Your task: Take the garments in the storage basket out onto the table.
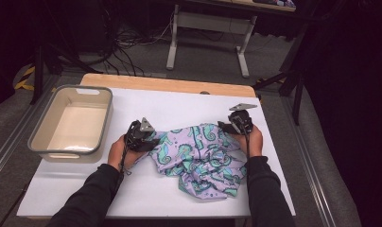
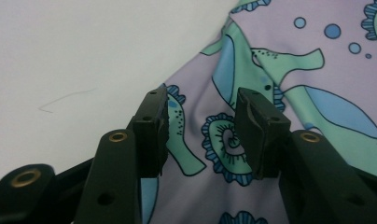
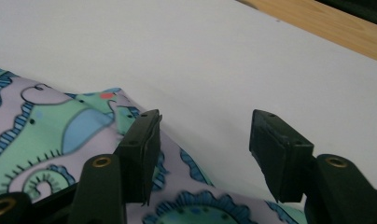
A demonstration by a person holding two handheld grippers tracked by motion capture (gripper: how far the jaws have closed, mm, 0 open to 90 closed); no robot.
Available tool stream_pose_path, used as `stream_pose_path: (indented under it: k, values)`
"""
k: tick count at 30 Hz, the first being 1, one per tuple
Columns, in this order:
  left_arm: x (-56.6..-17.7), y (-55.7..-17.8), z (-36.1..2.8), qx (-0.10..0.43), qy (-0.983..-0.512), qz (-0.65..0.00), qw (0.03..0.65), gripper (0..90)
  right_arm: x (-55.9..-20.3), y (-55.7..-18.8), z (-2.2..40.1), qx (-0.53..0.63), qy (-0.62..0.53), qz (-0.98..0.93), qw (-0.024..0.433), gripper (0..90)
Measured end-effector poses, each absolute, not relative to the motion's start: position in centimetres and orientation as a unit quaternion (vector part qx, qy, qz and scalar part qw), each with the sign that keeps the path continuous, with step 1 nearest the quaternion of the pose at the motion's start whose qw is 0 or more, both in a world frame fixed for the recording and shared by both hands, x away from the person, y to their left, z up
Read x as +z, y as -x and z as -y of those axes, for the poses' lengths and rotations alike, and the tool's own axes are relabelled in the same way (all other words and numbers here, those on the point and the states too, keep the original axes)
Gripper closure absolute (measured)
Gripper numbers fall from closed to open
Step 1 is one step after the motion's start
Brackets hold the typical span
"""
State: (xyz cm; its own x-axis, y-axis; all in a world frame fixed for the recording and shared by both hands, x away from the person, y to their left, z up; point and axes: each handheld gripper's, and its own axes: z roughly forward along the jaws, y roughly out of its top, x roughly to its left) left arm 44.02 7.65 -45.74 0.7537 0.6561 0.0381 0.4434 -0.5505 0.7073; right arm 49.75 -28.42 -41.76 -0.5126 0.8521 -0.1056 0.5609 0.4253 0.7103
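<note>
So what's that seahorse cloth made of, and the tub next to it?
The seahorse cloth looks like a thin, smooth knit or synthetic fabric: it bunches in soft folds, has a faint sheen and carries a crisply printed pattern. I can't tell the exact fibre. The tub seems to be moulded plastic, cream with a grey rim: matte, rounded corners, cut-out handles.

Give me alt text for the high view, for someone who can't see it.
A person's two hands hold the left gripper and right gripper at either side of a crumpled lilac seahorse-print cloth on a white table. An empty grey bin sits at the table's left.
</note>
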Motion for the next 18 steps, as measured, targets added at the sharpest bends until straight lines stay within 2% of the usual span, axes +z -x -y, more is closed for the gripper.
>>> stream_pose_path:
  k: [7, 13, 15, 18]
  values:
    - [-45.8, -43.5, -7.4, 0.129, -0.875, -0.303, 0.355, 60.2, -43.2, -50.8, 26.3, 0.270, -0.430, -0.835, 0.211, 47.1]
    - [-45.5, -43.0, -7.3, 0.101, -0.890, -0.278, 0.346, 62.5, -43.8, -50.9, 27.0, 0.274, -0.450, -0.835, 0.156, 45.2]
    - [-45.2, -42.9, -7.1, 0.102, -0.895, -0.267, 0.342, 60.7, -43.5, -50.4, 27.2, 0.267, -0.434, -0.850, 0.135, 48.1]
    - [-44.8, -42.9, -7.3, 0.126, -0.880, -0.292, 0.353, 49.8, -43.4, -49.6, 27.2, 0.260, -0.411, -0.865, 0.128, 51.8]
